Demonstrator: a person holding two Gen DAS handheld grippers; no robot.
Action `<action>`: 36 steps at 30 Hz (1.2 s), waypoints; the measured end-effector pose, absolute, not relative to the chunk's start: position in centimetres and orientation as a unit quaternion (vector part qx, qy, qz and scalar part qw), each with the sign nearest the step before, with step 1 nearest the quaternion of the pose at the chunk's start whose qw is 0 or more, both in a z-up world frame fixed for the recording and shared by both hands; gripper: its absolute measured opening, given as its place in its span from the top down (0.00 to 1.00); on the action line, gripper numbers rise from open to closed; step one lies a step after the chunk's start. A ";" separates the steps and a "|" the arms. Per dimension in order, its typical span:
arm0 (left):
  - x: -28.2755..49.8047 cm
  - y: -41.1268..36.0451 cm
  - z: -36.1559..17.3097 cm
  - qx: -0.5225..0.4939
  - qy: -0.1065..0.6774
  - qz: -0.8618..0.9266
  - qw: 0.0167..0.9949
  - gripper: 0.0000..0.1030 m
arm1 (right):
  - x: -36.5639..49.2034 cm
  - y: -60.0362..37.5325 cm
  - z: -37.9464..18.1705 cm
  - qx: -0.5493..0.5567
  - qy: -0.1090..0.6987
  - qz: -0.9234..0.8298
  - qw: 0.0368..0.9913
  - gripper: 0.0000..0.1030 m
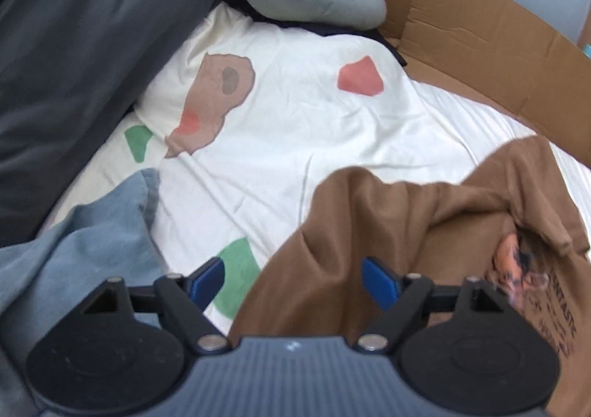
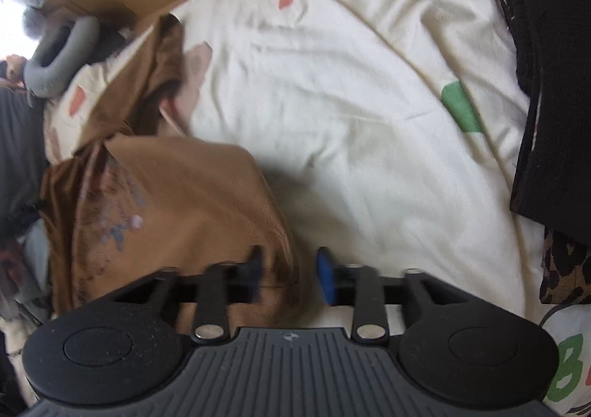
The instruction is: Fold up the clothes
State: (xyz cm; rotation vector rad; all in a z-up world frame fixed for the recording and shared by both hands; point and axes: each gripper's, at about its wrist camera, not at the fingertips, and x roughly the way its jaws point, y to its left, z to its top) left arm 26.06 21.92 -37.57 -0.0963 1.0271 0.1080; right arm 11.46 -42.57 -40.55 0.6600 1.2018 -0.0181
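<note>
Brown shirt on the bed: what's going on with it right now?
A person is folding clothes with two handheld grippers. The brown shirt lies rumpled on the white bedsheet. The left gripper is open above its edge, gripping nothing. The right gripper is partly open at the shirt's corner, pads not pressing it. A blue garment waits nearby.

Brown shirt [image 1: 388, 217]: soft matt cloth, printed; bedsheet [image 1: 295, 114]: smooth matt cotton-like cloth, creased; cardboard [image 1: 480, 29]: matt brown paperboard; denim garment [image 1: 92, 239]: coarse blue cloth.
</note>
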 end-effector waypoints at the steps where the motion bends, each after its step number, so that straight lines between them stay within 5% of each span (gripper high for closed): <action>1: 26.3 21.9 -37.8 -0.051 0.490 0.051 0.869 0.19 | 11.5 -42.5 -40.9 0.308 0.556 -0.006 0.772 0.56; 10: 27.8 22.1 -40.8 -0.068 0.506 0.045 0.859 0.19 | 11.7 -41.5 -42.7 0.330 0.549 -0.001 0.768 0.55; 11: 27.8 22.0 -41.0 -0.065 0.506 0.049 0.858 0.28 | 11.6 -41.5 -42.8 0.331 0.547 0.002 0.769 0.56; 14: 27.6 21.9 -41.2 -0.056 0.516 0.049 0.853 0.70 | 11.8 -41.3 -42.8 0.324 0.547 0.012 0.772 0.94; 15: 27.4 21.8 -41.1 -0.051 0.518 0.049 0.852 0.84 | 11.7 -41.3 -42.7 0.326 0.546 0.016 0.771 0.94; 36: 15.9 26.3 -34.7 -0.065 0.566 0.109 0.815 0.90 | 13.1 -45.4 -37.7 0.246 0.512 -0.025 0.823 0.96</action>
